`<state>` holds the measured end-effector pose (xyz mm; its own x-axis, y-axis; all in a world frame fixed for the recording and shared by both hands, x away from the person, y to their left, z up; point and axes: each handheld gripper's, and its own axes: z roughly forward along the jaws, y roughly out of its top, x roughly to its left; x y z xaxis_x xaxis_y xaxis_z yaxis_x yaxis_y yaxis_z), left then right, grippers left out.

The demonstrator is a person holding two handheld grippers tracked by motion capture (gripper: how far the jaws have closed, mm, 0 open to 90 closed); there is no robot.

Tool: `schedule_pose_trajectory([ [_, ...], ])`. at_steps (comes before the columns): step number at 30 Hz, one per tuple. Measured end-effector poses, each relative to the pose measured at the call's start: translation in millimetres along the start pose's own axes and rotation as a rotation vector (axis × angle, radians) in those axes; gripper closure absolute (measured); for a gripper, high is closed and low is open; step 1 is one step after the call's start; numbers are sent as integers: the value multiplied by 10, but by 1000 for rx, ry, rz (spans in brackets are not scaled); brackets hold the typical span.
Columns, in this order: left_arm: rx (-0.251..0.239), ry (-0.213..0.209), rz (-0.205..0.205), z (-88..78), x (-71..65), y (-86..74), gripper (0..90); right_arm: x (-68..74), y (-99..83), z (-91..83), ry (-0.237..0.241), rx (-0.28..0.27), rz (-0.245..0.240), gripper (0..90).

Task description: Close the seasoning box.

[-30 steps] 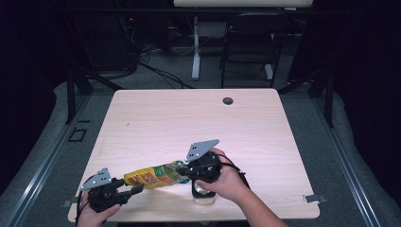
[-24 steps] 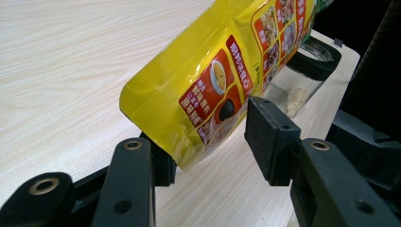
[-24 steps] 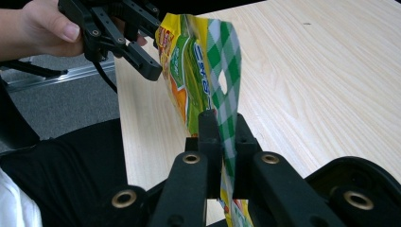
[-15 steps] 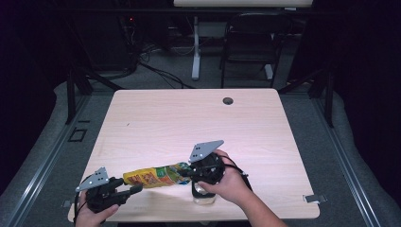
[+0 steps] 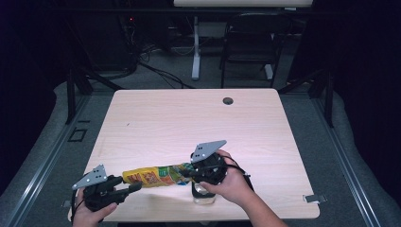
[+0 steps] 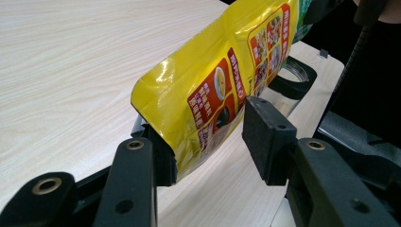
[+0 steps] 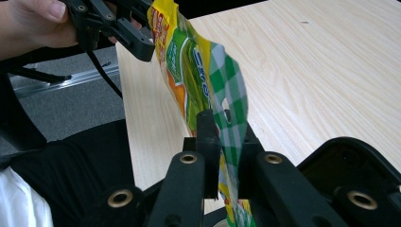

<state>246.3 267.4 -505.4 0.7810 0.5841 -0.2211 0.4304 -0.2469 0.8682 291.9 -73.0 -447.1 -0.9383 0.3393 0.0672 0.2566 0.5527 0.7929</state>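
Observation:
A yellow and green snack pouch (image 5: 153, 176) hangs level above the table's near edge, stretched between both grippers. My right gripper (image 5: 189, 171) is shut on its green checkered end (image 7: 227, 104), pads (image 7: 208, 142) pinching the film. My left gripper (image 5: 135, 187) sits at the yellow end (image 6: 213, 85). That end lies between its jaws, against the left pad (image 6: 163, 158), with the right pad (image 6: 265, 137) just off it. Those jaws have just been closing a little. A clear glass jar (image 5: 204, 195) with a dark rim (image 6: 295, 78) stands under the right gripper.
The light wooden table (image 5: 189, 118) has a round cable hole (image 5: 228, 100) near its far edge. A metal clip (image 5: 314, 198) sits at the near right corner. A chair (image 5: 250, 38) and desk legs stand beyond the table in the dark.
The left gripper has edged slightly toward the table's near left corner. The pouch and the right gripper have kept their place.

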Motion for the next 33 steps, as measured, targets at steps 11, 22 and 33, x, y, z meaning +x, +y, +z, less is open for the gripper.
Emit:
schedule_pose_trajectory([
  [11,-4,14,10,-13,-36,107,597,-20,17,-53,5,37,6,837],
  [22,21,20,26,-23,-59,191,612,-29,128,-51,-1,137,-1,854],
  [33,48,23,51,-23,-68,296,615,-33,254,-35,-6,250,-27,844],
])
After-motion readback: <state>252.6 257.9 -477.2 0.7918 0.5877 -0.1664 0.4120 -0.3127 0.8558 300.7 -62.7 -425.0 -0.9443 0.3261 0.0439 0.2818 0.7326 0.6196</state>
